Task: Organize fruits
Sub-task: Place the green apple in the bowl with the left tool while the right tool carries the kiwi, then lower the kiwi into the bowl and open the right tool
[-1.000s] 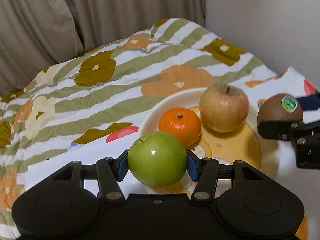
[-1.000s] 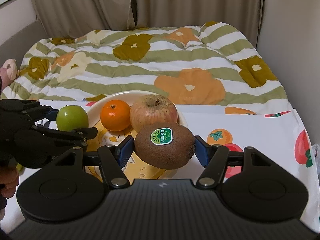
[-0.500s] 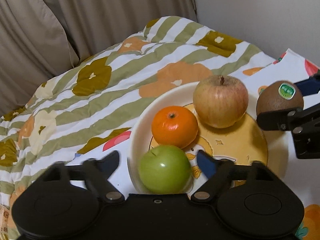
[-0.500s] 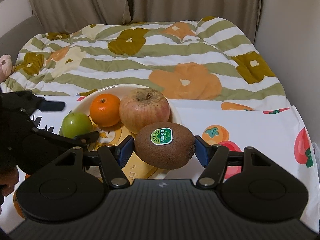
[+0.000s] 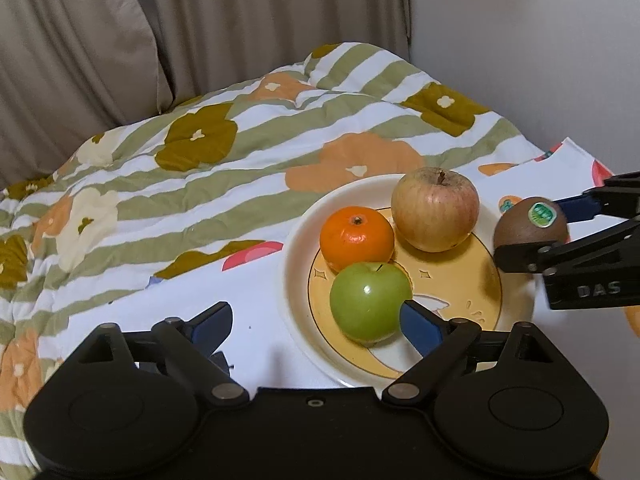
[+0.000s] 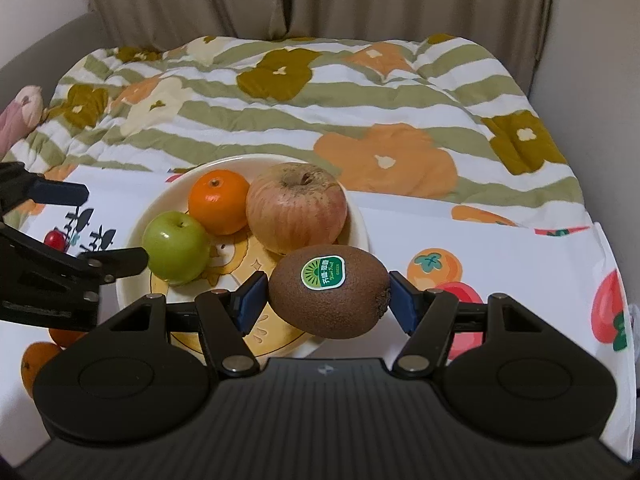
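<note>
A cream and yellow plate (image 5: 296, 280) (image 6: 356, 224) holds a green apple (image 5: 370, 306) (image 6: 176, 246), an orange (image 5: 356, 238) (image 6: 218, 206) and a reddish apple (image 5: 436, 208) (image 6: 296, 212). My left gripper (image 5: 316, 320) is open and empty, its right pad beside the green apple; it also shows in the right wrist view (image 6: 100, 228). My right gripper (image 6: 326, 300) is shut on a brown kiwi (image 6: 330, 292) (image 5: 530, 226) with a green sticker, held above the plate's near right rim.
The plate sits on a white fruit-print cloth (image 6: 520, 272) over a bed with a striped floral quilt (image 5: 200, 168). Curtains (image 5: 200, 20) hang behind and a wall (image 5: 520, 40) stands to the right. Oranges (image 6: 36, 360) lie at the left edge.
My left gripper opened and left the green apple on the plate, then drew back to the left. My right gripper kept hold of the kiwi and came closer over the plate.
</note>
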The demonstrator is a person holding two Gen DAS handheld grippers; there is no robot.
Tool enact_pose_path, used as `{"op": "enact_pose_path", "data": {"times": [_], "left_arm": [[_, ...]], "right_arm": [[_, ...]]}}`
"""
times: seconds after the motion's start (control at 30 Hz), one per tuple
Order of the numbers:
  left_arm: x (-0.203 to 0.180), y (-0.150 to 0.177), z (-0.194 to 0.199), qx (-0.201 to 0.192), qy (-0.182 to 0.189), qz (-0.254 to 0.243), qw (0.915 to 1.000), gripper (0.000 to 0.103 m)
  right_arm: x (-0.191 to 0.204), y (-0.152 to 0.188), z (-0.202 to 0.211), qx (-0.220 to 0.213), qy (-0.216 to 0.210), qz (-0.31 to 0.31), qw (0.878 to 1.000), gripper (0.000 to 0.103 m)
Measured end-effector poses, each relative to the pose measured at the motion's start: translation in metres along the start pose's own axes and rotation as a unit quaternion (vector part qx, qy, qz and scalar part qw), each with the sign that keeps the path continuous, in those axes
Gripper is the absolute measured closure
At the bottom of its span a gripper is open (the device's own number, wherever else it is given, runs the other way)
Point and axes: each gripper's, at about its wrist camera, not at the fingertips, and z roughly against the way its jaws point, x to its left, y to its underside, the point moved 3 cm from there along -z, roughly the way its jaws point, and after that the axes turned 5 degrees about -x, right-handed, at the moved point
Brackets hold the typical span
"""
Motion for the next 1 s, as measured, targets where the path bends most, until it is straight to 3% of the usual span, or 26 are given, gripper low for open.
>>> {"op": "enact_pose_path", "data": {"times": [0.27,0.53,0.7,1.0], "left_arm": [[0.002,0.017,0.010,0.020,0.004,0.028,0.9994,0.009],[0.000,0.024,0.018,0.017,0.001,0.045,0.9989,0.009],[-0.001,0.024,0.025,0.007,-0.009,0.044,0.9990,0.009],[-0.011,0.032,0.049,-0.013,-0.023,0.054,0.9982,0.009]], "right_arm": [[0.016,0.003,-0.016,0.006,-0.020,0.045,0.999,0.023],[0.030,0.006,-0.028,0.005,-0.023,0.072,0.997,0.023],[0.032,0.006,-0.022,-0.022,0.005,0.086,0.996,0.000],[0.023,0.004,-0.002,-0.046,0.006,0.072,0.996,0.000]]}}
